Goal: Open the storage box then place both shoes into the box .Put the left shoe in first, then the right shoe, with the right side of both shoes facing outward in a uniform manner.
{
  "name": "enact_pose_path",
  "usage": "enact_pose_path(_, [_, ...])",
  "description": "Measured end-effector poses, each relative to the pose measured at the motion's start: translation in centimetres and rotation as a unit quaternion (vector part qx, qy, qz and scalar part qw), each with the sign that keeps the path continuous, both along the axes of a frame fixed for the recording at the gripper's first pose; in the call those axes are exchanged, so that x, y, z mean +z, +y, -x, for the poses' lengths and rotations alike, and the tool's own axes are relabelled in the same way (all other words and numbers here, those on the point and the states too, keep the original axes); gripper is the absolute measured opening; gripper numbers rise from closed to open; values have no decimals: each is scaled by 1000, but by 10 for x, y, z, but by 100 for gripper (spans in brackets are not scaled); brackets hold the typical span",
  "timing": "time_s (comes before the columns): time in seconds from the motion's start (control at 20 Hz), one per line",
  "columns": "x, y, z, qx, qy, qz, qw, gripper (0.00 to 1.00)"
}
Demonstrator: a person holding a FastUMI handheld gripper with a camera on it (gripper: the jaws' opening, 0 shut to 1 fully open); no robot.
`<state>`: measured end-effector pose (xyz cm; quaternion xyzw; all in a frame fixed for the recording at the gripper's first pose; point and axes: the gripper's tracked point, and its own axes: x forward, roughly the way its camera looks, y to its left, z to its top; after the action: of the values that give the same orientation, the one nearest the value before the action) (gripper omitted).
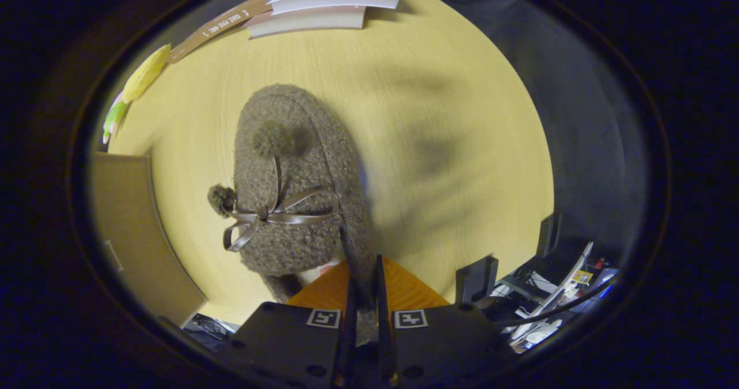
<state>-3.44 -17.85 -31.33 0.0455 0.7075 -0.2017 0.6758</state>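
Yellow wood-grain worktop (439,77), bare across its middle, blotched with soft blurred shadows beyond the fingers. Fuzzy grey-brown shoe (288,187) hanging over it just ahead of the gripper (365,285), toe pointing away, heel end pinched between the nearly closed fingers, both pressing on the rim. On top of the shoe, a thin brown ribbon bow (271,216) and two pompoms (280,139), one on the toe, one off to the side. At the far edge of the worktop, a stack of books (335,2), pages facing this way, and beside it a brown strip (213,28) with print too small to make out. Near that strip, something yellow and green (138,83), blurred. Beside the shoe, a tan cardboard flap (133,227) standing at the worktop's edge. Past the worktop, dark cloth wall (583,118); below it, cluttered desks with screens and cables (548,296), dim and hard to read.
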Motion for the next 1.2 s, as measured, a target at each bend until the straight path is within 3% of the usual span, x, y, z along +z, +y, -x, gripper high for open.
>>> enact_pose_path(0.15, [0, 1, 0, 7, 1, 3, 1000, 19])
enact_pose_path(0.4, [1, 2, -1, 0, -1, 21, 1000, 8])
enact_pose_path(0.55, [3, 3, 0, 10, -14, 31, 999, 8])
enact_pose_path(0.75, [15, 11, 6, -6, -31, 31, 999, 5])
enact_pose_path(1.2, [130, 42, -2, 23, -66, 131, 989, 4])
